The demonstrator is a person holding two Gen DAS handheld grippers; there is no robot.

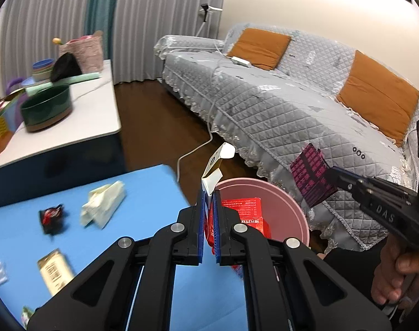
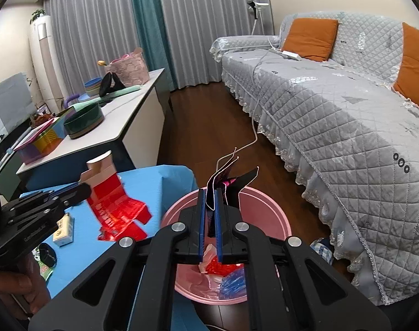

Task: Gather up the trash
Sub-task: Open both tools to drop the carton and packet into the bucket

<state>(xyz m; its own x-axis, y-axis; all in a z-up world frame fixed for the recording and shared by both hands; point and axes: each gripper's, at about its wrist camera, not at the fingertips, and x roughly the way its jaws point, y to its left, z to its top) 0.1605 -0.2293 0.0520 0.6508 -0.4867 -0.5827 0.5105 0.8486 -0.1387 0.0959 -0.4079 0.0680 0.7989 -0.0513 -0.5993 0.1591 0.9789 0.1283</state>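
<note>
We clamp a red carton in the left hand-held gripper | right hand-held gripper pinches a dark wrapper, both over the pink bin for dropping | more trash waits on the blue tabletop.

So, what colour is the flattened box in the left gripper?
Red with white print, best seen in the right wrist view: flattened cardboard box.

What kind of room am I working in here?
Most likely a home living room: a long sofa under a quilted grey cover with orange cushions, floor-length curtains, and dark wood flooring.
</note>
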